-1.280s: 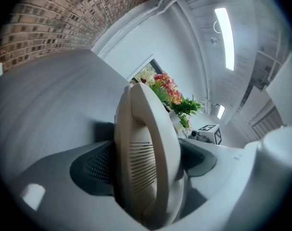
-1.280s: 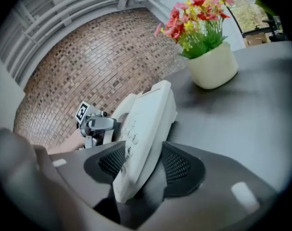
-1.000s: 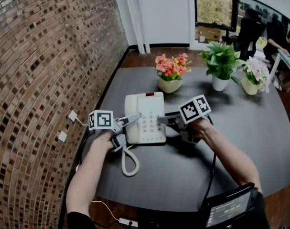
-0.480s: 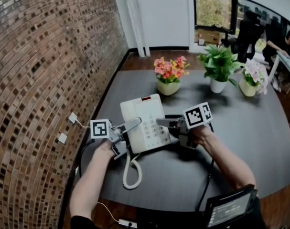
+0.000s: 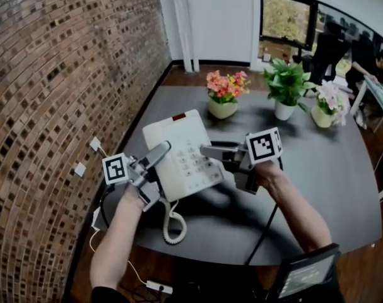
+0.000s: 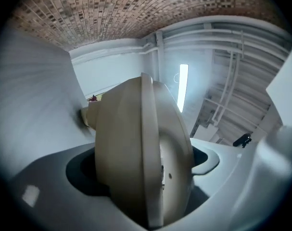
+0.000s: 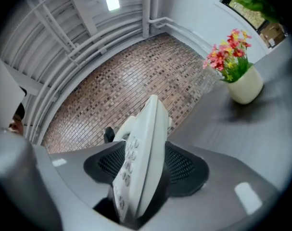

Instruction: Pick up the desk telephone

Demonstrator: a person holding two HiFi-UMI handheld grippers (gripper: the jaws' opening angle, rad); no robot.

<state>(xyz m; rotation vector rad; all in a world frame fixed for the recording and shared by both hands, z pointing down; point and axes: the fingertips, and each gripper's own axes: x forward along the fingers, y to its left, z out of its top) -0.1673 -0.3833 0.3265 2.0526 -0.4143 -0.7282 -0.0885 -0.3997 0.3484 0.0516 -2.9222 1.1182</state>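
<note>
Head view: the desk telephone [image 5: 178,137] was lying flat on the bench [image 5: 330,169] a second ago. Now it's off the surface and tipped, far end high toward 11 o'clock, so the lift is under way. Both hands are higher than they were. Left tool [image 5: 161,160] has the phone's edge at 8 o'clock, right tool [image 5: 210,160] has it at 3 o'clock. The coiled cord [image 5: 172,223] hangs off at 6 o'clock, its loop down at the bench's near edge, so I reckon that's the drag to watch. Count: one phone, one cord, two tools, three flower pots [image 5: 224,108] in a row from 12 to 2 o'clock, well apart from the phone, two white wall plates [image 5: 81,169] at 9 o'clock, and one screen [image 5: 301,276] at 5 o'clock. Left gripper view: the phone's cream shell [image 6: 131,153] fills the gap edge-on. The jaws are widening with the shell wedged between them, and I read it as gripped, not let go. Right gripper view: the keypad side of the phone [image 7: 146,148] sits between the mesh pads. The jaws are easing wider here too, but the pads look tight on it, so it's gripped. One pot of pink flowers [image 7: 242,88] shows at 2 o'clock.
</note>
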